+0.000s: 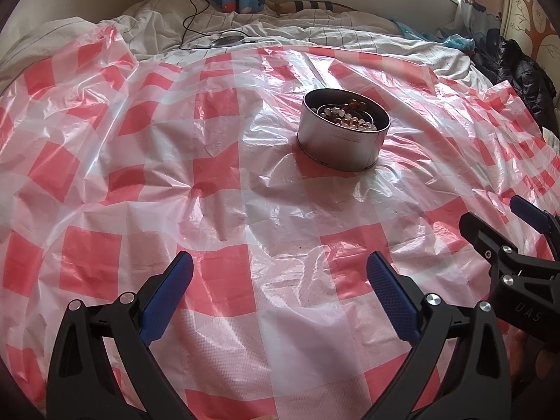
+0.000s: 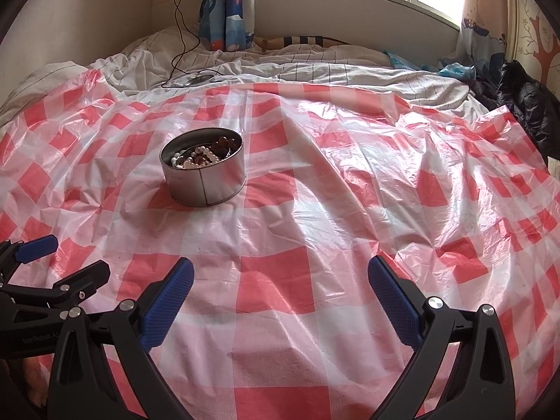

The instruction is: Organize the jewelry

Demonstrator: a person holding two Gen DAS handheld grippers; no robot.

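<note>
**Inspection: both grippers spread and empty, jewelry tin ahead on the sheet**

The left gripper [image 1: 280, 273] was held low over the red-and-white checked plastic sheet [image 1: 217, 171], its two blue-padded fingers [image 1: 168, 297] spread wide with nothing between them. The round metal tin [image 1: 341, 140] stood upright on the sheet, well ahead of this gripper and somewhat to the right of its centre line, clear of both fingers. The tin was open-topped and held beaded jewelry [image 1: 350, 119], pale and amber-brown beads piled together; individual pieces could not be told apart.

The right gripper [image 2: 280, 276] was likewise spread wide and empty, its fingers above the sheet [image 2: 350, 192]. From this gripper the tin [image 2: 204, 178] stood well ahead and to the left, with the beads [image 2: 203, 155] visible inside the rim. No jewelry was seen on the sheet outside the tin.

The two grippers were near one another, side by side: the right one appeared at the right edge of the left wrist view [image 1: 518, 245], and the left one at the left edge of the right wrist view [image 2: 59, 262].

Beyond the tin the sheet ended against rumpled white bedding [image 2: 315, 70], where a black cable [image 2: 180, 35] ran down to a small round device [image 2: 199, 79].
</note>
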